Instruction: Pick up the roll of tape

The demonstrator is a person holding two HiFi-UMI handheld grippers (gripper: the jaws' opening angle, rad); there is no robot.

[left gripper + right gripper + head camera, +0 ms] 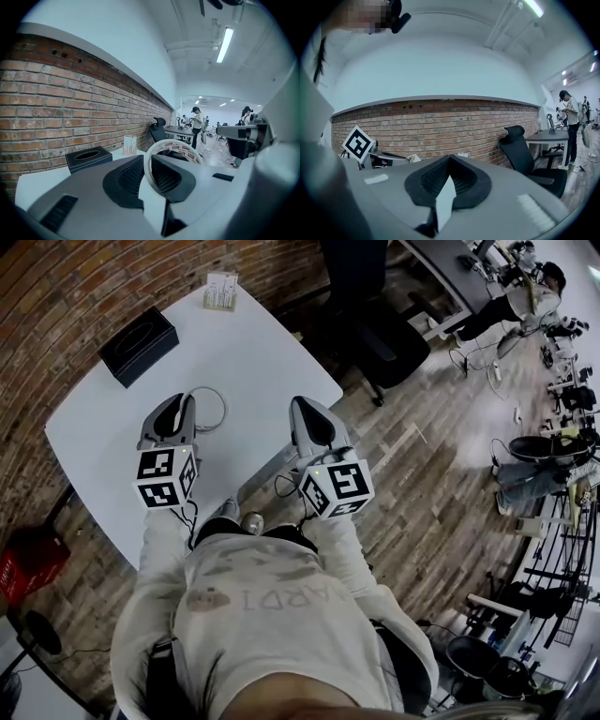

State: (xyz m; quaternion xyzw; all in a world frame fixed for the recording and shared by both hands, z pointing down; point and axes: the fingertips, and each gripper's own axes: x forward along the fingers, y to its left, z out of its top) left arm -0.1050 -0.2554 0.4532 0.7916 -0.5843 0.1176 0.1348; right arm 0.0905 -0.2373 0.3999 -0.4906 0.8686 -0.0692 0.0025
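A roll of white tape with red print stands upright between the pads of my left gripper, which is shut on the roll's wall. In the head view the roll shows as a thin ring at the tip of the left gripper, held above the white table. My right gripper hovers beside it over the table's near right edge. In its own view the right gripper has its pads together at the tips with nothing between them.
A black tissue box sits at the table's far left near the brick wall. A small card holder stands at the far edge. A black office chair is just right of the table. People work at desks further off.
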